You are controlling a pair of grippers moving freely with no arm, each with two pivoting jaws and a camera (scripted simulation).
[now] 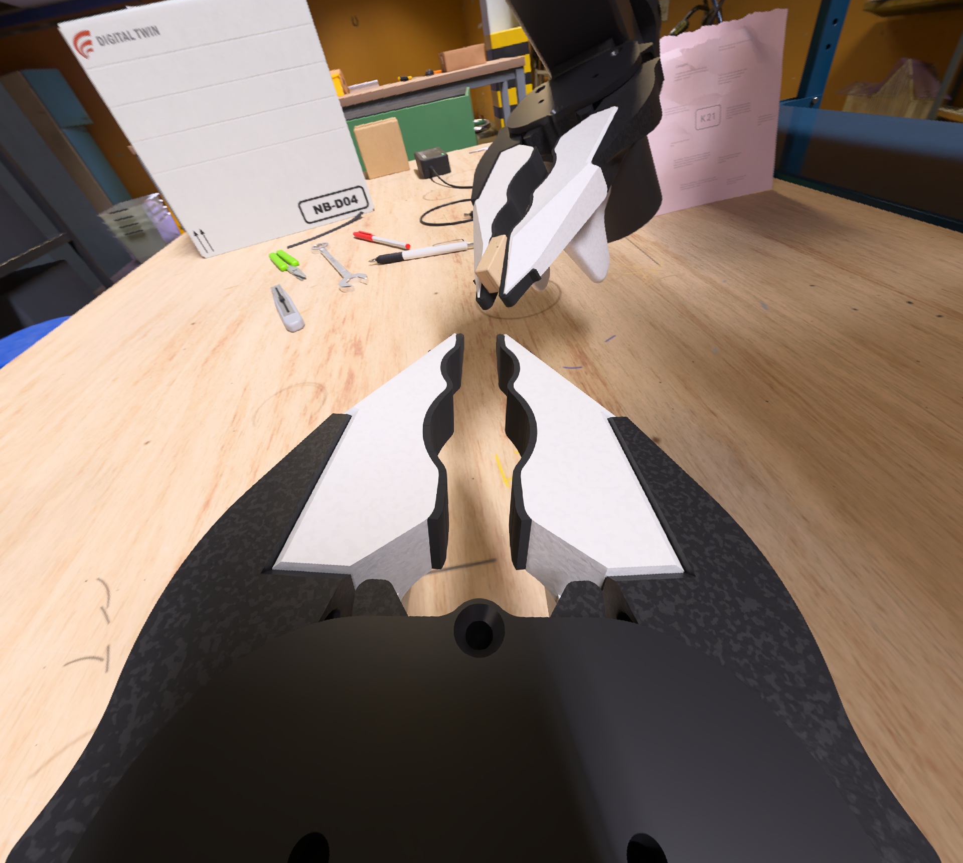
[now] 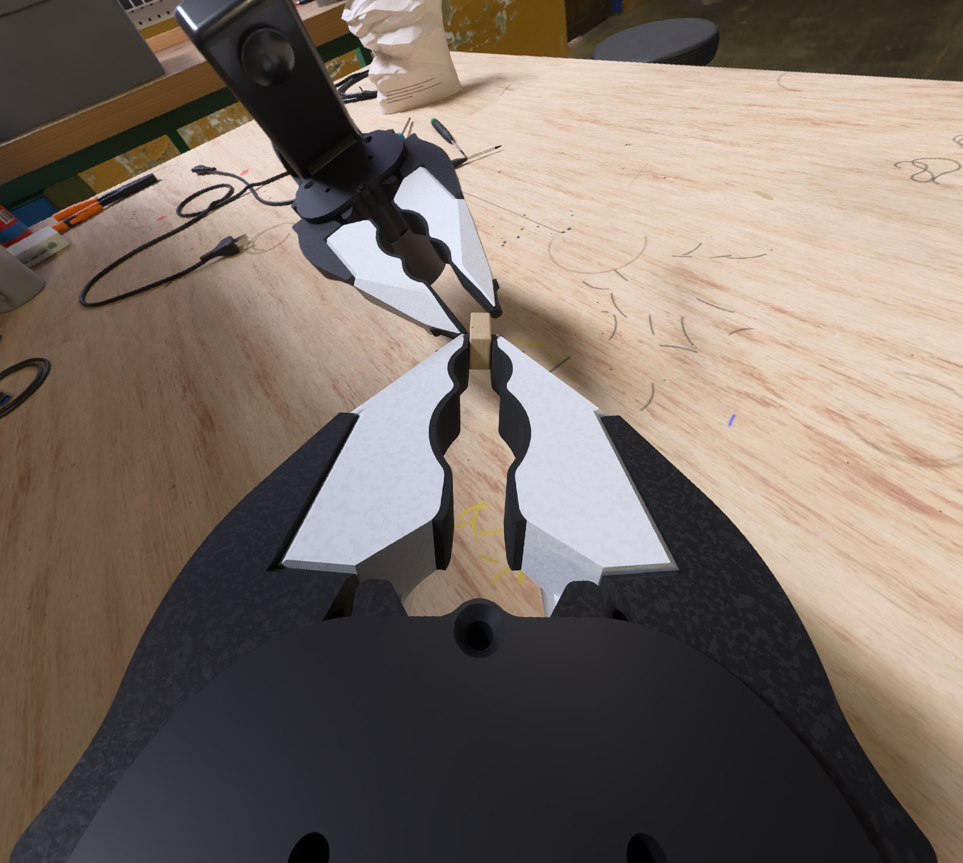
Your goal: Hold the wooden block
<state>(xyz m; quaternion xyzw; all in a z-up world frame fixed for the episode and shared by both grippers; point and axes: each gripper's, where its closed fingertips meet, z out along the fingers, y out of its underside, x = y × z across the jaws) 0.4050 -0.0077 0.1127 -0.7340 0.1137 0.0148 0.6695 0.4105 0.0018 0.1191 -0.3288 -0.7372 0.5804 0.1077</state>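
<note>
The right gripper [image 2: 479,343] is pinching a small wooden block [image 2: 480,340] between its fingertips, with the jaws drawn in narrow around it. In the left wrist view that same gripper [image 1: 492,299] is tilting steeply down toward the plywood table [image 1: 729,421], and the block [image 1: 492,260] is sitting lengthwise between its two fingers, just above the tips and clear of the tabletop.

The left gripper [image 1: 479,340] is hanging low over the table with a narrow gap between its fingertips and nothing in that gap. Its jaws are pointing toward the block, which is sitting a little way ahead of them and slightly to the right. In the right wrist view the left gripper [image 2: 482,319] is lying just beyond the block, its tips close on either side of the block's far end; whether they are touching it cannot be told.

Ahead and left of the left jaws, a wrench [image 1: 340,267], green-handled pliers [image 1: 285,263], a grey utility knife [image 1: 286,308], a red marker [image 1: 380,240] and a black marker [image 1: 419,253] are lying on the table in front of a white cardboard box [image 1: 219,108]. Beyond the right jaws, a crumpled paper bag [image 2: 406,41] is standing at the far edge, and a black cable [image 2: 156,259] is trailing off to the left
</note>
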